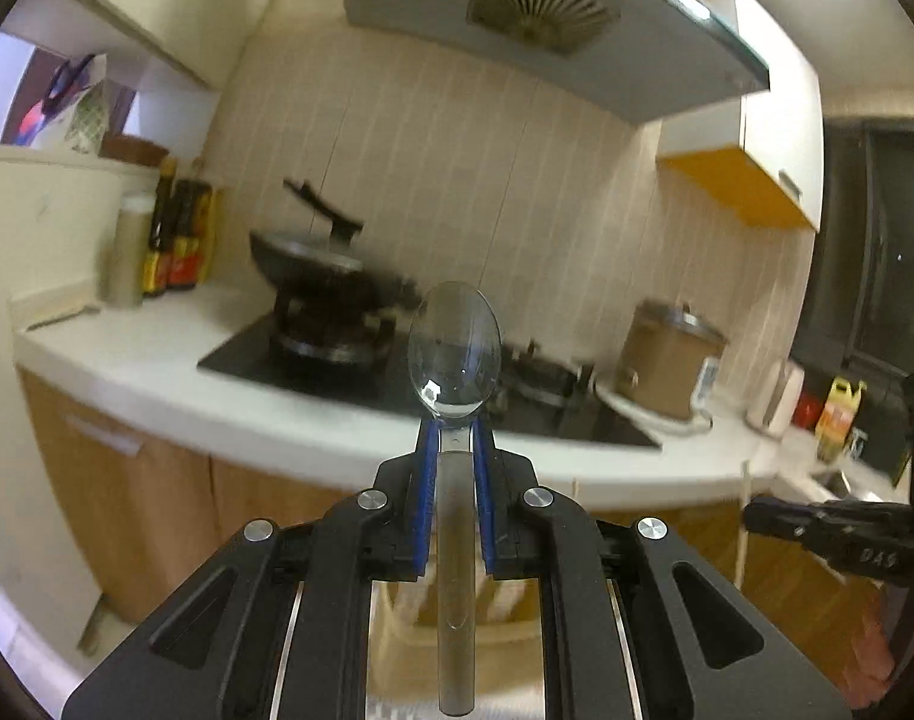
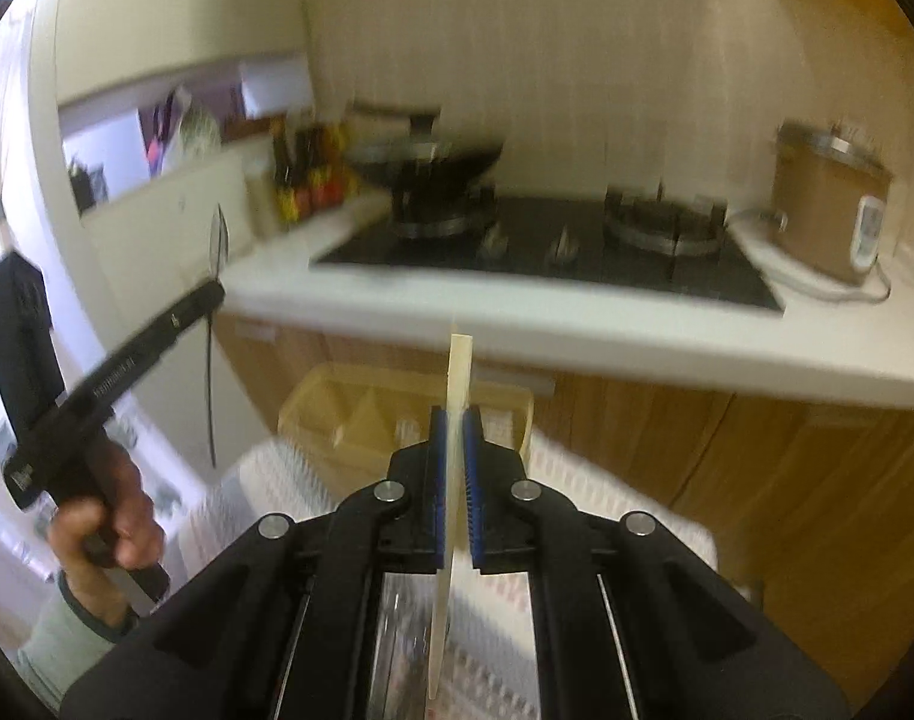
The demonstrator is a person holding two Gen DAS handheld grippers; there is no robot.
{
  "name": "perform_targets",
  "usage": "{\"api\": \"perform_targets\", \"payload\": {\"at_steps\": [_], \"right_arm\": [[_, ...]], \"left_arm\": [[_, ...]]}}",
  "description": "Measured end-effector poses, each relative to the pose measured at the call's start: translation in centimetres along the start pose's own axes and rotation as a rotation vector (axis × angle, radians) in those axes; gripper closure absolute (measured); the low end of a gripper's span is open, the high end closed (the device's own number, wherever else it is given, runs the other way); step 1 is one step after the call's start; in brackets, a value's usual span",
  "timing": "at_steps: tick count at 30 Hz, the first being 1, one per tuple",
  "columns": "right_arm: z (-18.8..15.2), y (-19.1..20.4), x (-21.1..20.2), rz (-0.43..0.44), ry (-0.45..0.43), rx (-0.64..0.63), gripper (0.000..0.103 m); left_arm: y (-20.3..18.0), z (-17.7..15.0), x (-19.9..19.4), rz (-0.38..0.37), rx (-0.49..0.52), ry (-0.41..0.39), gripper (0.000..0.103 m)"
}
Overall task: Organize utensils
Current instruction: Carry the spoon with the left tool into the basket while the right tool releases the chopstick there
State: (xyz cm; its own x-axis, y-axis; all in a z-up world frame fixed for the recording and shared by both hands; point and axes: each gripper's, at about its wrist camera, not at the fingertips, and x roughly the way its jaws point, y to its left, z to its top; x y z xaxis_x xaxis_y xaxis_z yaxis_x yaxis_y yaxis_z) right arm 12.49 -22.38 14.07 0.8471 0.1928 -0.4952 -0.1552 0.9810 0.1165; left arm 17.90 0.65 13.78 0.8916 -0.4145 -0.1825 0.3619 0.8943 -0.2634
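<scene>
Between the blue pads of my left tongs (image 1: 455, 438) sits the metal spoon (image 1: 455, 354), clamped tight at the neck: bowl out front and tipped a little upward, handle running straight back toward my wrist, so its long axis follows the line of the tongs. Over in my right tongs (image 2: 455, 420) I've got a pale flat utensil (image 2: 459, 372), wood or bamboo by the look, though I can't tell just what kind; the pads are pinched on it, its squared end pointing forward and up, its length along the tongs as well. Both pieces are up in the air, clear of everything. Below and ahead of the right one lies a yellowish divided tray (image 2: 361, 402), resting on a white-patterned cloth (image 2: 265, 480); what its compartments hold is too blurred to say. So, my read: two utensils picked up, neither one placed yet, sorting to come. Beyond, the white surface (image 1: 169, 384) carries the hob (image 2: 547, 258) and a wok (image 1: 304, 261).
</scene>
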Motion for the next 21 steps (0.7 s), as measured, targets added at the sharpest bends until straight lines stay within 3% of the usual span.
{"api": "perform_targets", "payload": {"at_steps": [6, 9, 13, 18, 19, 21], "right_arm": [[3.8, 0.5, 0.6, -0.084, -0.133, -0.063, 0.099], [4.7, 1.2, 1.4, -0.146, -0.201, -0.1, 0.099], [4.9, 1.6, 2.7, -0.158, -0.287, -0.106, 0.099], [3.8, 1.6, 5.0, -0.195, -0.326, -0.106, 0.099], [3.5, 1.5, 5.5, -0.187, -0.32, -0.106, 0.099], [2.7, 1.2, 6.6, -0.179, -0.296, -0.096, 0.099]], "left_arm": [[0.5, 0.8, 3.2, -0.005, -0.004, -0.058, 0.093], [1.5, 0.1, 4.8, -0.007, -0.027, -0.072, 0.093], [2.2, -1.1, 6.1, -0.015, -0.031, -0.082, 0.093], [2.4, -2.9, 6.9, -0.017, 0.008, -0.076, 0.093], [2.6, -3.4, 6.8, -0.045, 0.007, -0.092, 0.093], [3.0, -4.0, 6.9, -0.028, -0.002, -0.093, 0.093]]}}
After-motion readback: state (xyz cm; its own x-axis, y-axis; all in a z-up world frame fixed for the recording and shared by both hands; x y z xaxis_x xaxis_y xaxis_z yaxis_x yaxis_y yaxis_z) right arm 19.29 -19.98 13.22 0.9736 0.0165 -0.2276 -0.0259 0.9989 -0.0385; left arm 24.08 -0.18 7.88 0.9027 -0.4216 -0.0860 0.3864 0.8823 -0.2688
